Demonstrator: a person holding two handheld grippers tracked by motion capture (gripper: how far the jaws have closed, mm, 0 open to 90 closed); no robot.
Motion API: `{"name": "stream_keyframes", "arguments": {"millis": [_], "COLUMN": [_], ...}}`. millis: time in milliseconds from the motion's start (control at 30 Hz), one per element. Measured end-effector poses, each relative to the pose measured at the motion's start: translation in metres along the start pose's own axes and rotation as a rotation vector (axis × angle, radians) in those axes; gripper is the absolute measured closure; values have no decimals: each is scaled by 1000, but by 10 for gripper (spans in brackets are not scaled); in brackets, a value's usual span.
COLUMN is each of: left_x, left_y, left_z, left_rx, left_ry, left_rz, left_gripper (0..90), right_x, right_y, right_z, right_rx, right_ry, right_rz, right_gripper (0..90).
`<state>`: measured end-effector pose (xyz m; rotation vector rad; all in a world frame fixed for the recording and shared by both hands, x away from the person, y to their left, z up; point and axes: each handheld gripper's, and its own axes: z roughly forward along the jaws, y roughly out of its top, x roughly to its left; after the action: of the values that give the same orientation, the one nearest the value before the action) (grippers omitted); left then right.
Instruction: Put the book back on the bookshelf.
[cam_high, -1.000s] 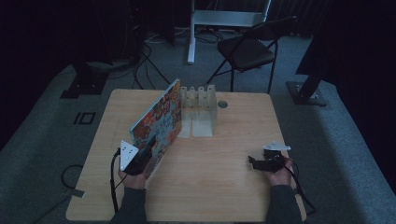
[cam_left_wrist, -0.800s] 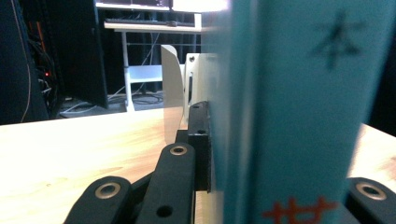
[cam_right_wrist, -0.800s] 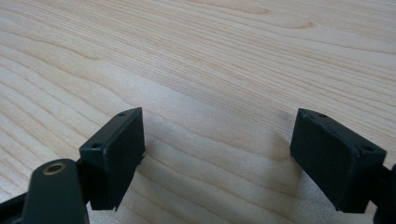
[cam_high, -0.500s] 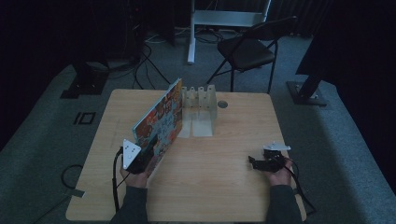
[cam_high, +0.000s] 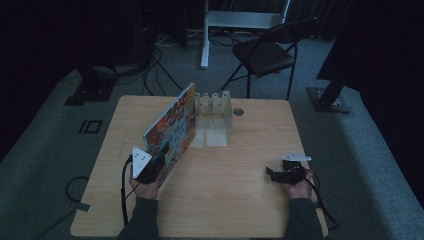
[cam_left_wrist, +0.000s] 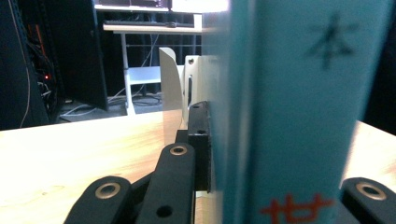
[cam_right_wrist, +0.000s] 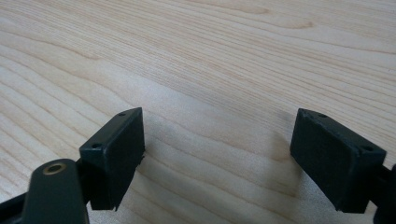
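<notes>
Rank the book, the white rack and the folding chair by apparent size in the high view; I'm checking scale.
1. Folding chair, though it stands farther off.
2. Book.
3. White rack.

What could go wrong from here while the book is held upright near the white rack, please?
The left gripper grips the book only at its near end, so the tall, tilted cover could sag or twist out of the jaws. Its far end sits close to the white rack and might knock it. The right gripper rests open, lending no support.
</notes>
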<state>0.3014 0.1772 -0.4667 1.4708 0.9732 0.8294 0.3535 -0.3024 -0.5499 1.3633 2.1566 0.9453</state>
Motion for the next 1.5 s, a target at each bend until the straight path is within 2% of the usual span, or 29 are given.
{"name": "stream_keyframes", "arguments": {"millis": [400, 1333, 1500], "left_x": [1, 2, 1], "left_y": [1, 3, 4], "left_z": [5, 16, 19], "left_rx": [-1, -14, -15], "left_ry": [-3, 23, 26], "left_rz": [-2, -13, -5], "left_gripper": [810, 809, 809], "right_x": [0, 0, 0], "right_y": [0, 0, 0], "right_z": [0, 0, 0], "right_rx": [0, 0, 0], "right_ry": [0, 1, 1], "right_rz": [1, 2, 1], "right_gripper": [173, 173, 173]}}
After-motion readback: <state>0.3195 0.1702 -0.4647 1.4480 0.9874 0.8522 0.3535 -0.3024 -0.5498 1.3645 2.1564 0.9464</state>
